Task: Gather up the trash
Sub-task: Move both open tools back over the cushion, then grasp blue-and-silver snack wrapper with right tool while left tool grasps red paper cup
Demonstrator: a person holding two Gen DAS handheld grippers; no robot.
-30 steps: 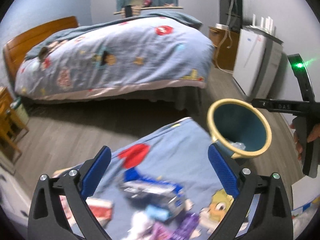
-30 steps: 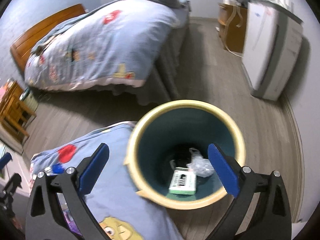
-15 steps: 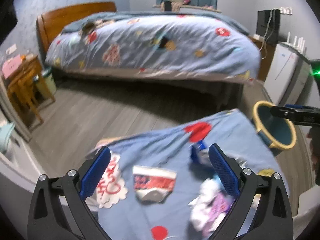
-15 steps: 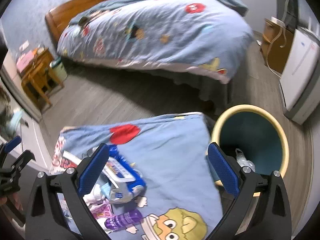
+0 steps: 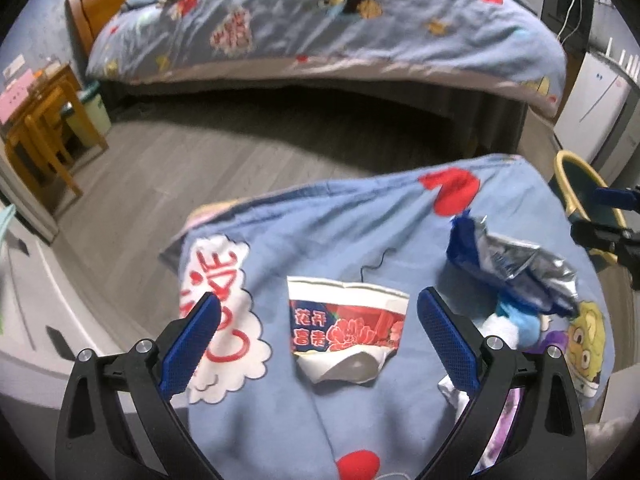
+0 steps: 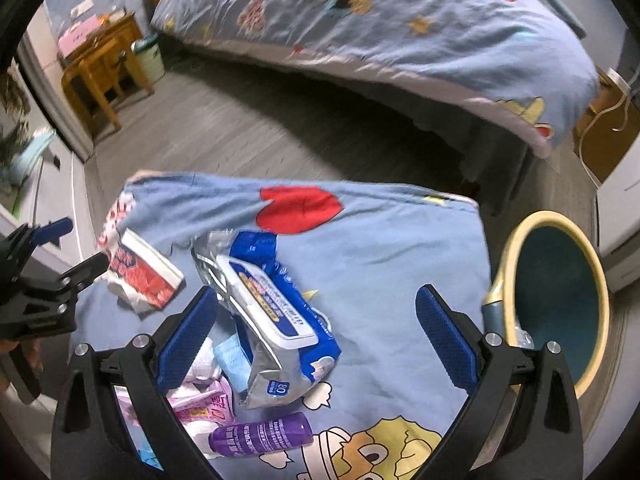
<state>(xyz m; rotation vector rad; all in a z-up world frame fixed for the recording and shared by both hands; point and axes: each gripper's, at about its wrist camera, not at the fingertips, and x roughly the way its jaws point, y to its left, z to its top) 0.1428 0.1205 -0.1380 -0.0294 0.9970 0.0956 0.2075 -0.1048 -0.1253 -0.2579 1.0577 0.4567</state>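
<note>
Trash lies on a table under a blue cartoon cloth (image 5: 320, 240). A crushed red-and-white paper cup (image 5: 346, 332) lies between the fingers of my open left gripper (image 5: 316, 336); it also shows in the right wrist view (image 6: 140, 276). A blue and silver wet-wipe pack (image 6: 272, 312) lies between the fingers of my open right gripper (image 6: 316, 336), with a purple tube (image 6: 260, 436), a blue mask and pink wrappers (image 6: 200, 404) beside it. The teal bin with a yellow rim (image 6: 556, 304) stands right of the table. The left gripper (image 6: 44, 280) shows at the left edge of the right wrist view.
A large bed with a blue quilt (image 5: 340, 28) stands across the grey wood floor. A wooden stool and desk (image 5: 40, 128) are at the left. A white appliance (image 5: 596, 104) stands at the right, behind the bin. The right gripper (image 5: 604, 224) shows at the right edge.
Both grippers swung left from the bin toward the table. The left one came down over the paper cup; the right one now hovers over the wipe pack. Both stay open.
</note>
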